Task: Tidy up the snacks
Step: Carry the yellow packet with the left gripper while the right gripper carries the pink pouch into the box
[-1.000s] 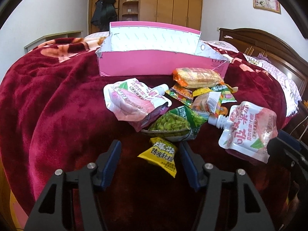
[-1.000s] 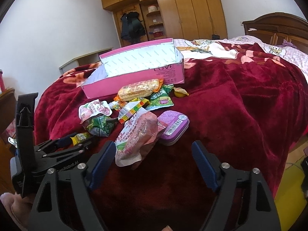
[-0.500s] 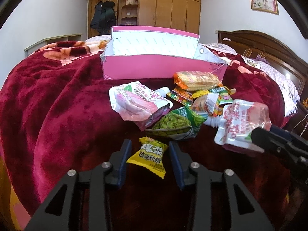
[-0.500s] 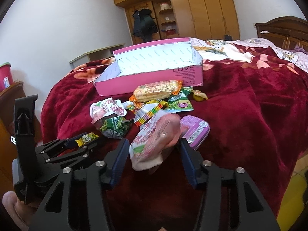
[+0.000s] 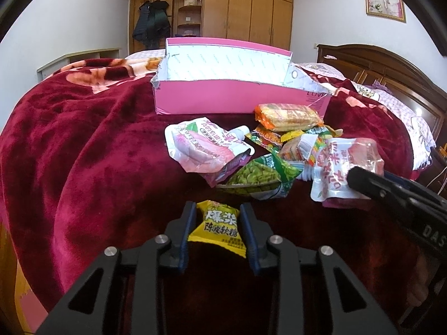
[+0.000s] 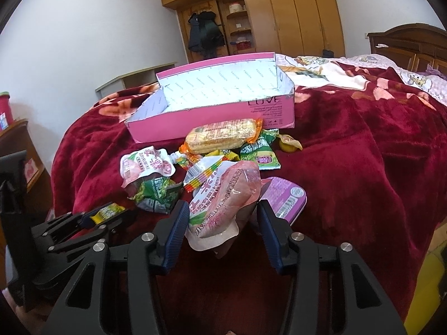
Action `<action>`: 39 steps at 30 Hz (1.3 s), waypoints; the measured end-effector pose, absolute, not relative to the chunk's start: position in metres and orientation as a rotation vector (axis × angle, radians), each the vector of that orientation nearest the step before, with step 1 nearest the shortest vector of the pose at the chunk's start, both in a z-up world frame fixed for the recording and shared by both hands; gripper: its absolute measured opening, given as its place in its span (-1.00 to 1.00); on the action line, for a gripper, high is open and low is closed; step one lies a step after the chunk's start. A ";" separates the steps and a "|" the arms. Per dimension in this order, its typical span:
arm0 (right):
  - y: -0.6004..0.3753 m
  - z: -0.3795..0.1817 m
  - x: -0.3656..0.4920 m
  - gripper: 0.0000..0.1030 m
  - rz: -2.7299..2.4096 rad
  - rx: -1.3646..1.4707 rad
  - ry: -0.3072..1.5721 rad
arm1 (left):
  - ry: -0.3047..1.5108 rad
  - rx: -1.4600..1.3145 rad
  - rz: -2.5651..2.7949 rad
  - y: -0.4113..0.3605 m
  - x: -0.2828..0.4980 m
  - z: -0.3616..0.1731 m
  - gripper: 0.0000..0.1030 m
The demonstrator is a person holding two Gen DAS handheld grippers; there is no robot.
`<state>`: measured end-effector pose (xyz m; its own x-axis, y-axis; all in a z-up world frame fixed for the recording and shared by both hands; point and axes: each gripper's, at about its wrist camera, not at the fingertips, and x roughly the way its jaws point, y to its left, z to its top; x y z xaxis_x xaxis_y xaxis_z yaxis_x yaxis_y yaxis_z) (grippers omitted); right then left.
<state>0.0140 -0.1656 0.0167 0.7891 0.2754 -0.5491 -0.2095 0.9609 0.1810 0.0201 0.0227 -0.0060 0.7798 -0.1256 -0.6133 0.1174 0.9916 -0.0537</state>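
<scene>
Two hand-held grippers work a heap of snacks on a dark red blanket (image 5: 83, 167) spread over a bed, with one pink cardboard box (image 5: 237, 103) standing open just behind the heap and nothing visible on its pale inner walls. The left gripper (image 5: 217, 217) has its blue-padded jaws closing on one small yellow candy packet (image 5: 219, 227), the pads touching both its sides. The right gripper (image 6: 220, 217) is clamped on the lower end of one pink drink pouch (image 6: 223, 195), the left pad pressed to its side, the right pad's contact hidden behind the pouch. A second pink drink pouch (image 5: 204, 148) lies crumpled at the left of the heap, its spout towards the box. Beside it rests one green bag of peas (image 5: 259, 176), and nearest the box lies one orange-wrapped pack of crackers (image 5: 287, 114) atop several smaller wrappers too tangled to count. From the right wrist view, one purple tin (image 6: 282, 198) lies flat just beside the gripped pouch, one small green sachet (image 6: 258, 150) sits beyond it, and one yellow wrapped sweet (image 6: 289, 143) lies at the heap's right edge.
</scene>
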 end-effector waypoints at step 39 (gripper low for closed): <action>-0.190 0.086 -0.011 -0.49 0.303 0.134 0.377 | 0.521 -0.041 -0.147 0.030 0.036 0.071 -0.35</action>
<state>-0.0113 -0.1903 0.0856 0.8856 0.3151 -0.3412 -0.2657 0.9463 0.1844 0.0357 0.0301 0.0711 0.8569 -0.1499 -0.4932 0.1291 0.9887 -0.0762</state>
